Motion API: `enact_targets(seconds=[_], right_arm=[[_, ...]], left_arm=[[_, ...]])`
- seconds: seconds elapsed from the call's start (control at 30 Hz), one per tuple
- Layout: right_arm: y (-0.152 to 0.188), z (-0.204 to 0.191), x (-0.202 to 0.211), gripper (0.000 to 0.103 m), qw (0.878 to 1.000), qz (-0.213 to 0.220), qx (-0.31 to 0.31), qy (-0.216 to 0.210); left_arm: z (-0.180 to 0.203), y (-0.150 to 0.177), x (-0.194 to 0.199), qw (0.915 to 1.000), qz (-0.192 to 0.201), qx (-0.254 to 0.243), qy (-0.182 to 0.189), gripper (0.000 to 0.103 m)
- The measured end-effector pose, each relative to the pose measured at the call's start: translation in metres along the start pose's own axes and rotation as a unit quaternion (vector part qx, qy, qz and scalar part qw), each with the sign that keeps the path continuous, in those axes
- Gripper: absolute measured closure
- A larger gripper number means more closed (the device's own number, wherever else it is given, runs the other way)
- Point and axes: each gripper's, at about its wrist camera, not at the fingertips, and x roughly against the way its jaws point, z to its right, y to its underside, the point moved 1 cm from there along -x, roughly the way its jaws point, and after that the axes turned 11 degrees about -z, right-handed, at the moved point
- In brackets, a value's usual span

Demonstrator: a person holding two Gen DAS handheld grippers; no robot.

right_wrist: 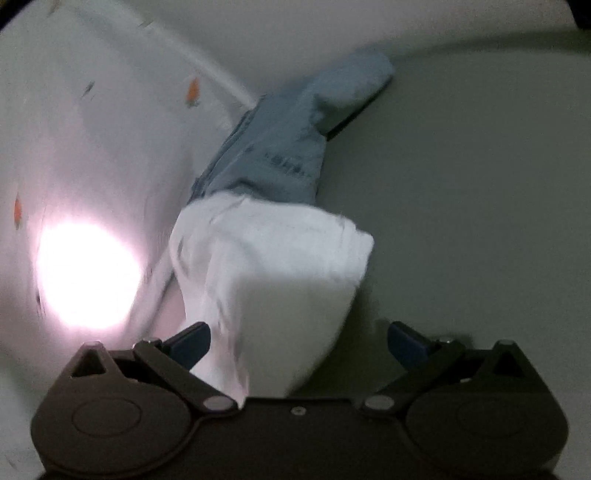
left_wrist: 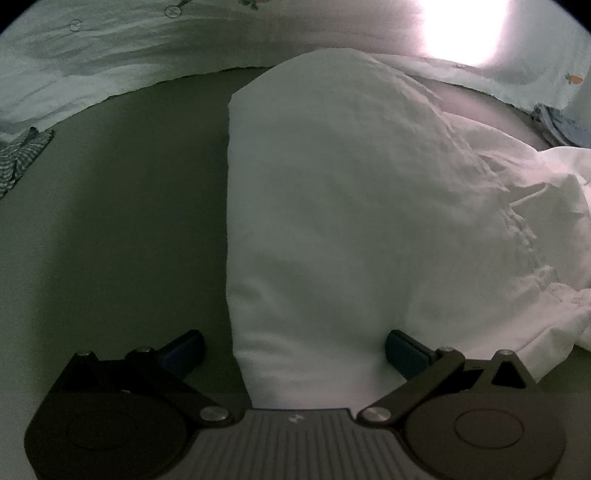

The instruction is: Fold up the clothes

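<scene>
A white garment (left_wrist: 351,206) lies folded lengthwise on the grey-green surface (left_wrist: 129,221), with a crumpled part at the right. My left gripper (left_wrist: 295,350) is open, its blue fingers (left_wrist: 404,350) set wide on either side of the garment's near end. In the right wrist view the white garment (right_wrist: 273,266) hangs or bunches between the open fingers (right_wrist: 190,343) of my right gripper (right_wrist: 299,345). The picture is blurred, so I cannot tell whether either finger touches the cloth.
A pale printed sheet (left_wrist: 110,55) runs along the far edge, with a bright glare (left_wrist: 465,26). A striped cloth (left_wrist: 18,155) lies at the left. Light blue jeans (right_wrist: 288,140) lie beyond the white garment, beside the printed sheet (right_wrist: 92,129).
</scene>
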Motion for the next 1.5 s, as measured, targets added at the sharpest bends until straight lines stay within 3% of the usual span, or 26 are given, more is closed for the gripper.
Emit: enact_targets(seconds=[0.13,0.37,0.57,0.73,0.83,0.9,0.97,1.2,1.33,1.5], right_arm=[[-0.016,0.012,-0.019,0.0,0.995,0.004,-0.079,-0.061],[-0.029,0.014,-0.028,0.0,0.988,-0.013,-0.136,-0.071],[-0.029,0.032,-0.033,0.0,0.958,-0.01,-0.247,-0.148],[-0.019,0.038,-0.044,0.03,0.939,-0.03,-0.295,-0.176],[-0.007,0.043,-0.045,0.053,0.928,-0.017,-0.324,-0.183],[0.002,0.047,-0.044,0.074,0.917,-0.008,-0.347,-0.195],[0.008,0.048,-0.043,0.081,0.905,0.0,-0.363,-0.222],[0.009,0.009,-0.036,0.086,0.893,-0.008,-0.331,-0.303],[0.023,-0.026,-0.038,0.086,0.875,-0.033,-0.323,-0.36],[0.055,-0.082,-0.048,0.086,0.851,-0.095,-0.313,-0.412]], left_arm=[[0.001,0.002,0.0,0.9999,0.005,0.013,-0.004,0.0],[0.002,0.003,0.0,0.9997,0.012,0.021,-0.006,0.0],[0.002,0.004,0.0,0.9996,0.016,0.021,-0.006,0.0],[0.002,0.005,0.0,0.9995,0.022,0.021,-0.006,0.0],[0.002,0.006,0.0,0.9994,0.026,0.021,-0.006,0.0],[0.002,0.007,0.0,0.9994,0.028,0.021,-0.006,0.0],[0.003,0.007,0.0,0.9993,0.03,0.021,-0.007,0.0],[0.004,0.01,0.001,0.9991,0.037,0.021,-0.007,0.0],[0.004,0.01,0.002,0.9991,0.037,0.021,-0.007,0.0],[0.003,-0.001,0.001,0.9997,0.005,0.021,-0.007,0.0]])
